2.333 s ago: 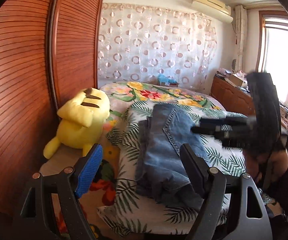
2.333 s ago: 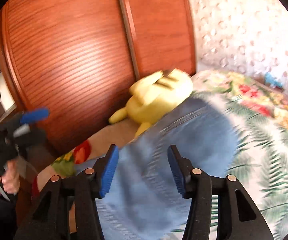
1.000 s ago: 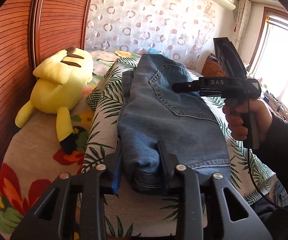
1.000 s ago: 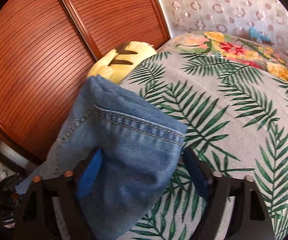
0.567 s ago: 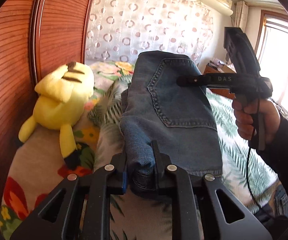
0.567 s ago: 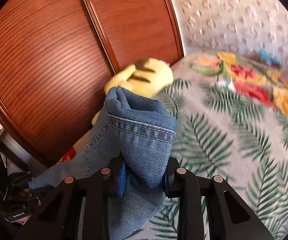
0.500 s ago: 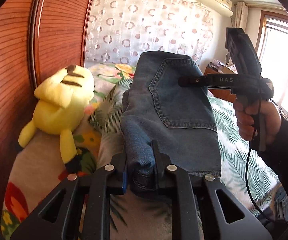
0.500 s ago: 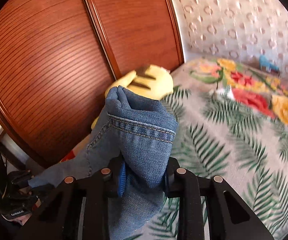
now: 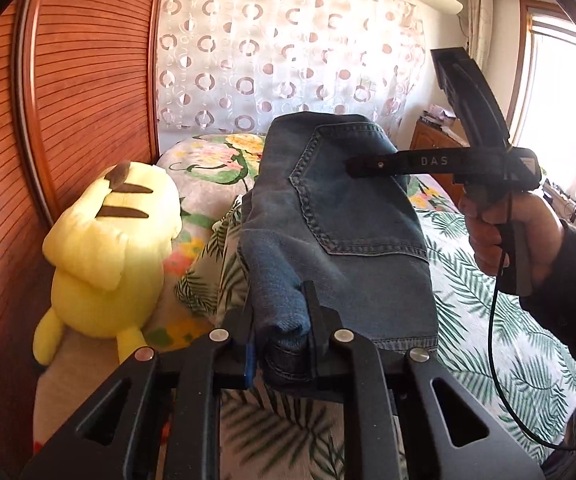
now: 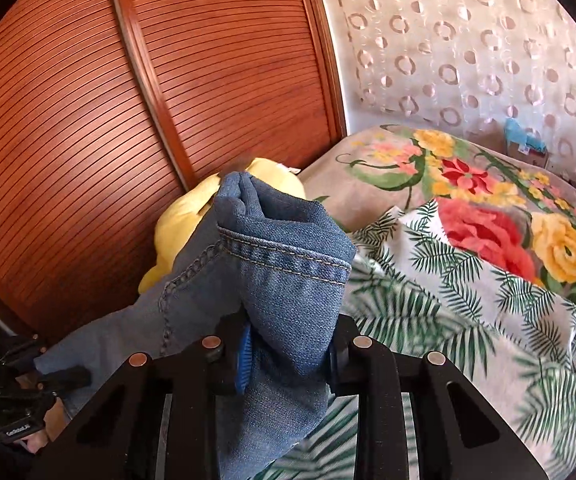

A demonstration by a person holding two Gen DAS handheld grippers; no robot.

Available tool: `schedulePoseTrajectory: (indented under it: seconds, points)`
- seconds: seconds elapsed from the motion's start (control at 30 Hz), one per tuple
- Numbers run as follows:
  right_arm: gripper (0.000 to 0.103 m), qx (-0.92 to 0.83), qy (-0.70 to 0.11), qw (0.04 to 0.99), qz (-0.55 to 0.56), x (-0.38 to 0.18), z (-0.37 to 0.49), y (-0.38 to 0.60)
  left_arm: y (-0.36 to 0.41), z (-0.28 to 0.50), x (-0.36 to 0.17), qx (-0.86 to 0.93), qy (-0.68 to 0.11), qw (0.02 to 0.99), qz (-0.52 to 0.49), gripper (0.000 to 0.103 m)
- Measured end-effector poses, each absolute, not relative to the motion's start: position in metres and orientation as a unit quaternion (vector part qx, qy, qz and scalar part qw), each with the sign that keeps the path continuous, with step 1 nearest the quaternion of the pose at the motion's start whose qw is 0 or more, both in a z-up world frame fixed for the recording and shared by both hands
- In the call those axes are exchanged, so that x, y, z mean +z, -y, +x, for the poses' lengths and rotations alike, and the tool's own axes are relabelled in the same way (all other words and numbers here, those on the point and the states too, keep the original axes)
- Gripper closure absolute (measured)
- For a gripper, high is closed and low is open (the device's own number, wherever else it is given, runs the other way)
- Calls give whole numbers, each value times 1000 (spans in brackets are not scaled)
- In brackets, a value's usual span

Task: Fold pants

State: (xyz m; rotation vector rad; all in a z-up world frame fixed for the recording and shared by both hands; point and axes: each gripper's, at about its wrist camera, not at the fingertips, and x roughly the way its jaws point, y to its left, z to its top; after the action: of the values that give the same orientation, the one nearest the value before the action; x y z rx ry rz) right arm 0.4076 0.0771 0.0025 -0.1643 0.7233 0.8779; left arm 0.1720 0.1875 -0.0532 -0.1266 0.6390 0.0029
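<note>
The left gripper [image 9: 278, 332] and right gripper [image 10: 288, 344] are each clamping their jaws on the jeans [image 9: 340, 216], which are hanging above the bed [image 9: 468, 280], their long axis running near to far.

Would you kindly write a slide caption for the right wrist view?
Right gripper clamps a hemmed fold of blue jeans above the palm-print bedspread.
</note>
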Motion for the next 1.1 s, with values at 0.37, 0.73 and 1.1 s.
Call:
schedulePoseTrajectory:
  seconds: [0.37,0.73,1.1]
  points:
    - [73,432,-336,832,-89,-13,475,-109,-199,208,-68,16,-331,942,-59,84]
    - [45,412,-338,837,-124,-33,507,-116,-200,214,-93,25,-363,929,-63,84]
    - [78,404,-298,851,-153,-29,490,-119,-200,217,-97,29,-365,928,-60,83]
